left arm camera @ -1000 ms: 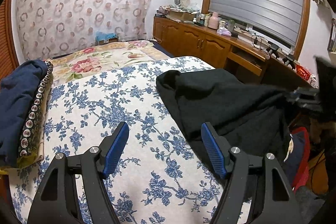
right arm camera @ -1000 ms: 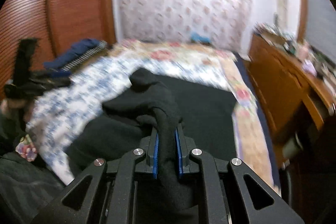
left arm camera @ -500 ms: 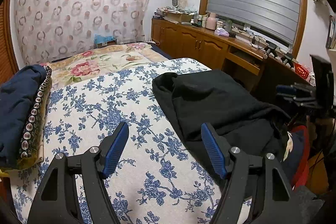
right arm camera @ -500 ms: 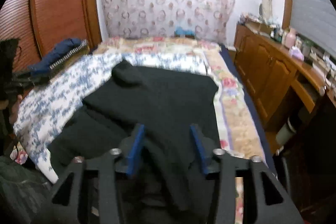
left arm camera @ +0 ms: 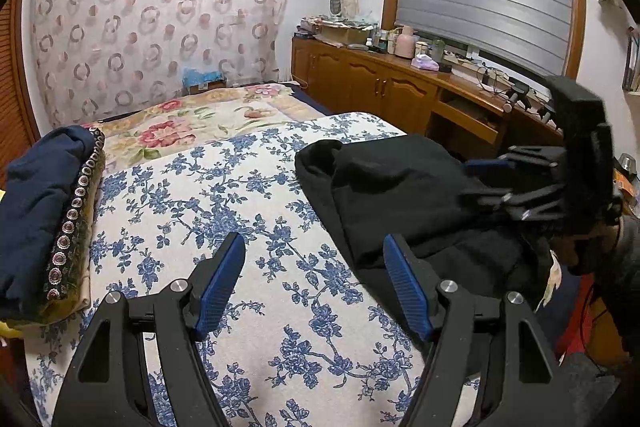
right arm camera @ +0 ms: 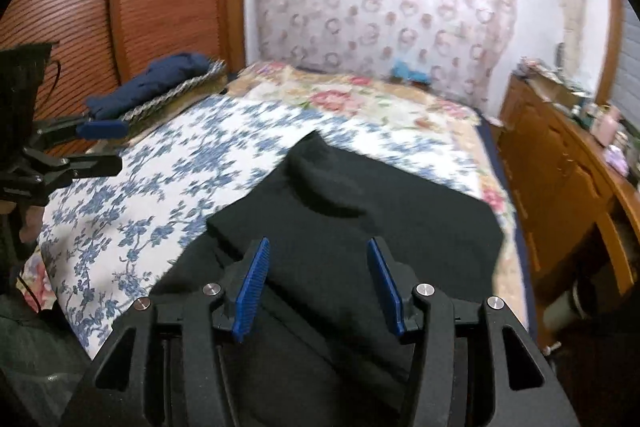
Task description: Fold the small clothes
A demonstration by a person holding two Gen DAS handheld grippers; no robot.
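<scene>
A black garment [left arm camera: 404, 195] lies partly folded on the right side of the blue-flowered bedspread [left arm camera: 208, 203]. My left gripper [left arm camera: 314, 279] is open and empty, above the spread just left of the garment. My right gripper [right arm camera: 318, 283] is open and empty, hovering over the near part of the black garment [right arm camera: 360, 227]. The right gripper also shows at the right edge of the left wrist view [left arm camera: 532, 187]. The left gripper shows at the left edge of the right wrist view [right arm camera: 80, 147].
A dark blue folded cloth on a patterned cushion [left arm camera: 44, 211] lies along the bed's left edge. A wooden cabinet with clutter on top [left arm camera: 400, 83] runs along the right wall. A flowered quilt [left arm camera: 192, 119] covers the far bed. A louvred wooden door [right arm camera: 120, 7] stands at left.
My right gripper opened and let go of the black garment, which now lies flatter on the bed. The right gripper has come closer over the garment. The left gripper stayed open.
</scene>
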